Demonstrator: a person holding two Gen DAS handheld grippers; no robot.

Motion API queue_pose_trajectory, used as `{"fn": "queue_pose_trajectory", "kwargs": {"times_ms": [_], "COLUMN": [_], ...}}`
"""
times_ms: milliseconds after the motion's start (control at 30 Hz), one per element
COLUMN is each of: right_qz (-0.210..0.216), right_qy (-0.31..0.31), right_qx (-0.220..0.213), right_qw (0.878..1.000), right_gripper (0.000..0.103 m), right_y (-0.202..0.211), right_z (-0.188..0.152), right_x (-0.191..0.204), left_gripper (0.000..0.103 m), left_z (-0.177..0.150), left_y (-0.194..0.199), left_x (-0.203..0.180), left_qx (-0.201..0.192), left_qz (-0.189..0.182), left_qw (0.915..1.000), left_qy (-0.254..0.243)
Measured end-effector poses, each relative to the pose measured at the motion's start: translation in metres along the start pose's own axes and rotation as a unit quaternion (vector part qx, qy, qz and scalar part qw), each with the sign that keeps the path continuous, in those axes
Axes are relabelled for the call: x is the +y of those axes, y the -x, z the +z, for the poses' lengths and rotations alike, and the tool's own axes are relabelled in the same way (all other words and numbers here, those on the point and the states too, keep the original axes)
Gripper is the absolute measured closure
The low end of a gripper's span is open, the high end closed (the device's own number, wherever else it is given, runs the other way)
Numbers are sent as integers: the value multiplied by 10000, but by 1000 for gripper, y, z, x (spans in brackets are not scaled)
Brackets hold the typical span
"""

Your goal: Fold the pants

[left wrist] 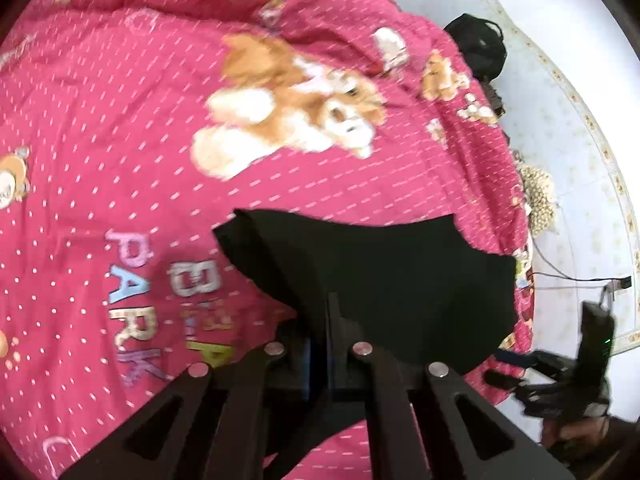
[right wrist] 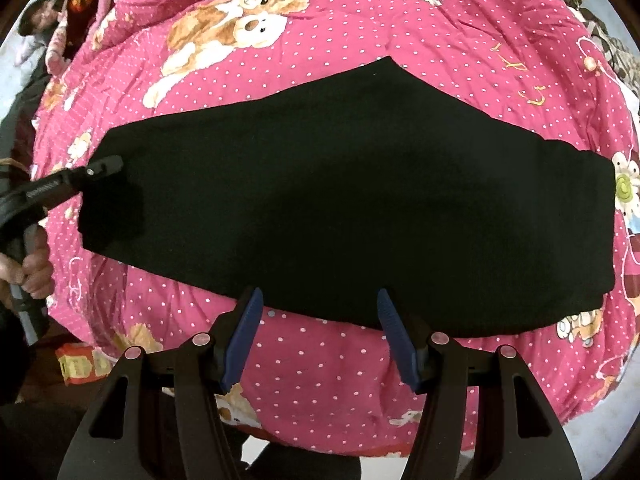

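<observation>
1. The black pants lie flat on the pink quilt, and their long axis runs left to right across your right gripper's view.
2. Your right gripper has its jaws spread wide. The tips hover just at the near long edge of the pants, around the middle, and hold nothing.
3. Your left gripper is at the left end of the pants. In its own view the jaws are pressed together on the black cloth.
4. Judging from this, the left hand is nearer to carry its end over toward the right end.
</observation>
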State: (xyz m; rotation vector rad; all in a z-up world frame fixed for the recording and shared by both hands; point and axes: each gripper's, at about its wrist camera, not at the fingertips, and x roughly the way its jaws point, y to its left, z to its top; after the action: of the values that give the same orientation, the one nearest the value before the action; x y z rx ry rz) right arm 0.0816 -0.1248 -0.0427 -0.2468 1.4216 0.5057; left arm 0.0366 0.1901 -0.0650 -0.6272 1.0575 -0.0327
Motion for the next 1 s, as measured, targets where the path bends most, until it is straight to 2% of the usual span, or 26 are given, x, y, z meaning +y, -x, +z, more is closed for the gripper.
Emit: {"fn": "queue_pose_trajectory", "kwargs": {"times_ms": [100,267,400,600,700,833,967,1000], "right_qz": [152,271,291,212,167,156,226,248], "right_qy": [-38,-177,-313,-616,-767,-956,-1094,-1117], "right_qx": [-98,-265,-347,-361,-353,-356,-411,-419], "right_qw": [9998,9991,9985,9972,9963,9947,9929,9925], "right_gripper": [43,43,43,43,43,43,43,43], "right_y": [4,14,21,27,29,30,28,27], "right_z": [-5,-14,-23,-38,-42,-44,-40,-39], "right_x": [-16,-52,-86,-137,-158,-180,-192,-192], "left_gripper": [97,97,97,97,97,95,71,70], "left_z": [-2,-1,-5,-16,-20,-27,-25,-23], "left_y": [3,-17,-51,-111,-137,-167,-150,-144], "left_x": [-35,-97,-148,-201,-220,-240,-254,-254], "left_qx": [-205,-131,108,537,733,1214,1119,1053], "left_qz": [56,10,-97,-208,-236,-149,-477,-494], "left_qw": [9997,9993,9979,9947,9929,9868,9841,9842], "left_qy": [-148,-363,-624,-849,-909,-1062,-1294,-1337]}}
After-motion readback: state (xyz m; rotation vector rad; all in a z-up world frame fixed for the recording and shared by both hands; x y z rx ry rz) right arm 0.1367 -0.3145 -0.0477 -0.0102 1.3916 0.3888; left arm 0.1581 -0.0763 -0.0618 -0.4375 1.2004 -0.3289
